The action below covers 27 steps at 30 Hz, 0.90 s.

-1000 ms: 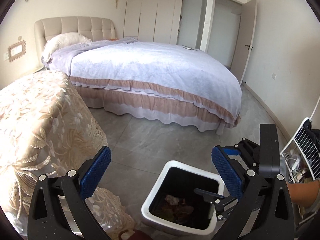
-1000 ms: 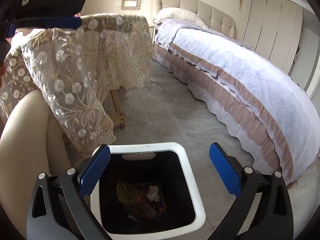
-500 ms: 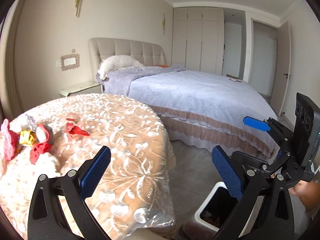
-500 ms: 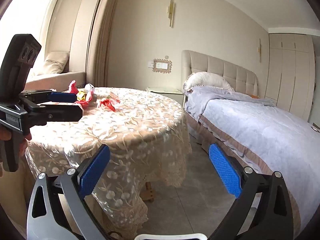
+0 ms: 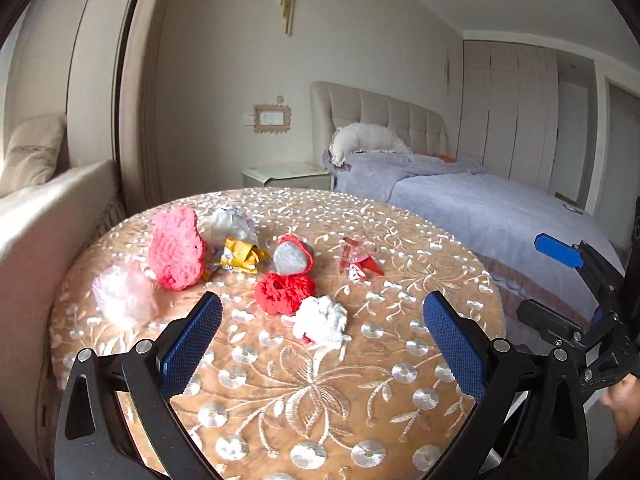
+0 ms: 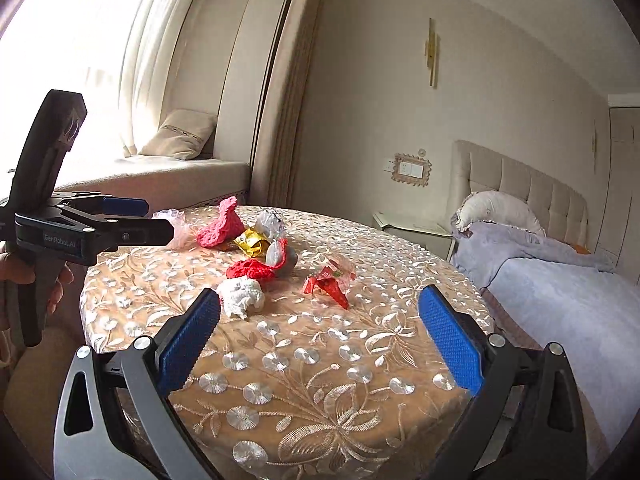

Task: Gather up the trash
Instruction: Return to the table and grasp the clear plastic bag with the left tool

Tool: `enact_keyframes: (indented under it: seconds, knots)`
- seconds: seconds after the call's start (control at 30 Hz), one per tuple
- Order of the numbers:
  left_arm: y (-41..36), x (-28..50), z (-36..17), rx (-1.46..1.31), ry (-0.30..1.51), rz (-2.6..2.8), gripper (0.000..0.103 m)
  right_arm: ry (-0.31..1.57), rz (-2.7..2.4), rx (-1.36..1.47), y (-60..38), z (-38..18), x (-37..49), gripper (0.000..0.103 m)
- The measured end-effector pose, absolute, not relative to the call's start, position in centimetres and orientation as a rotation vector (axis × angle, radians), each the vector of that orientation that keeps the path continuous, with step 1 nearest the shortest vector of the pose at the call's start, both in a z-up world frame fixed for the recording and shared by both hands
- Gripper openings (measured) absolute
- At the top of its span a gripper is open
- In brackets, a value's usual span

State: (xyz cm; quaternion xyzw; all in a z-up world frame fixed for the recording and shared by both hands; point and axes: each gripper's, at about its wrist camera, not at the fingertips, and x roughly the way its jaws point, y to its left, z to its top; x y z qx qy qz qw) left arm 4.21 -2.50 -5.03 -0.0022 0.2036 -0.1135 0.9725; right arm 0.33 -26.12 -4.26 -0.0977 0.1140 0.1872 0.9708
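Foreground, both wrist views: left gripper (image 5: 322,338) and right gripper (image 6: 320,332), each with its blue pads spread wide and nothing between them, raised over the near edge of the round table (image 5: 400,420).

Frame centre: the trash lies clustered on the embroidered cloth. Nearest, a white wad (image 5: 320,320), touching a red crocheted piece (image 5: 284,290). Just behind, a grey lump edged in red (image 5: 290,258) and a yellow wrapper (image 5: 242,254). Right of centre, apart from the cluster, a red-and-clear wrapper (image 5: 356,260). Left of centre, a pink crocheted piece (image 5: 176,248) and a pale pink tuft (image 5: 122,294); a silvery wrapper (image 5: 232,222) sits furthest back.

Background: window seat at left, bed (image 5: 500,208) at right.

No bin appears in either view. Progress, as judged: every visible item is on the table and ungrasped, so pickup of this cluster is yet to begin; the white wad is the closest candidate.
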Motion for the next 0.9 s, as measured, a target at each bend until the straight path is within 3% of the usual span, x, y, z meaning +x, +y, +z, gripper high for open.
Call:
enact_keyframes:
  seconds: [0.5, 0.9]
  knots:
    - [5.7, 5.9, -3.9, -0.079, 0.388, -0.072, 0.099, 0.194, 0.549, -0.251, -16.3, -1.4, 6.1, 0.099]
    - [11.3, 10.5, -6.1, -0.138, 0.466, 0.052, 0.099, 0.214, 0.625, -0.281, -10.7, -1.4, 11.4, 0.099]
